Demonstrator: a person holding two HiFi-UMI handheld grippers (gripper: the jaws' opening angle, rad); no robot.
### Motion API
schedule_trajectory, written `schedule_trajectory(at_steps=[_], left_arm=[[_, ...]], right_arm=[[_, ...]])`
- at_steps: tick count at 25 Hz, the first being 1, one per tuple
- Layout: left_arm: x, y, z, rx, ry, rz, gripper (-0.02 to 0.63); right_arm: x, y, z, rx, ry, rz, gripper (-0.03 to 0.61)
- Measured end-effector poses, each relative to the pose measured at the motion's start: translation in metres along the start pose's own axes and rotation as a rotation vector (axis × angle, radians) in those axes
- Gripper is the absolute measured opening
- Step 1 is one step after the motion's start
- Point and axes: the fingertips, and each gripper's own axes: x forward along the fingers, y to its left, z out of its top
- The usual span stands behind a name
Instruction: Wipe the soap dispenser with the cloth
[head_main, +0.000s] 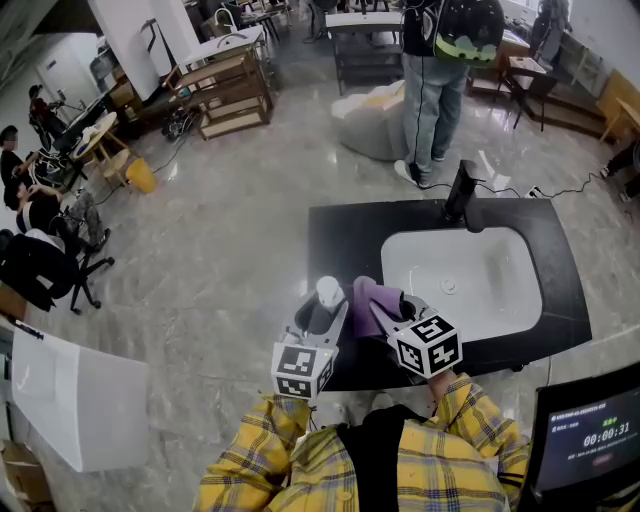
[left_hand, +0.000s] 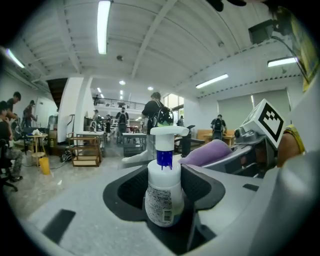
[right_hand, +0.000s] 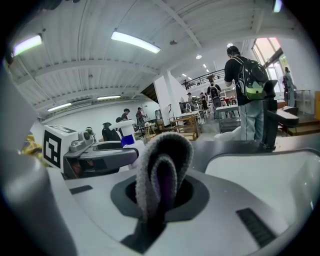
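Pinching the dispenser (left_hand: 162, 195) round its white body, the left hand-held gripper (head_main: 320, 312) has a jaw against each side, below the blue collar and pump head. The bottle stands upright by the near left corner of the black table (head_main: 340, 225), beside the sink (head_main: 470, 250); whether its base rests on the table I cannot tell. The right hand-held gripper (head_main: 388, 312) is pressed onto the purple cloth (right_hand: 162, 170), which is folded into a loop that sticks out past the jaws, just beside the bottle.

The bottle looks like light, smooth plastic, so it may slip or twist under rubbing; the hold low on the body seems the right place, since it leaves the pump and shoulder free. The pump head is likely the weak part and could squirt if pushed down. The cloth is soft and limp, so it probably wipes best with the folded end pushed against the plastic.
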Motion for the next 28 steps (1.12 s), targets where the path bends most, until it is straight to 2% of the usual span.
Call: schedule_trajectory(at_steps=[7,20,24,28], left_arm=[[-0.003,0.0,0.0,0.06,-0.016,-0.221,0.196],[0.006,-0.005,-0.002,0.105,-0.057,-0.531,0.196],[0.009,-0.007,-0.004,0.114,-0.057,-0.58,0.196],[0.011,-0.005,-0.001,0.072,-0.073,-0.553,0.198]], right_arm=[[-0.002,0.005,0.002,0.005,-0.008,0.014,0.041],[-0.015,-0.004,-0.004,0.028,-0.018,-0.017,0.041],[-0.019,-0.009,-0.008,0.03,-0.016,-0.035,0.041],[-0.021,-0.012,-0.007,0.034,-0.02,-0.05,0.041]])
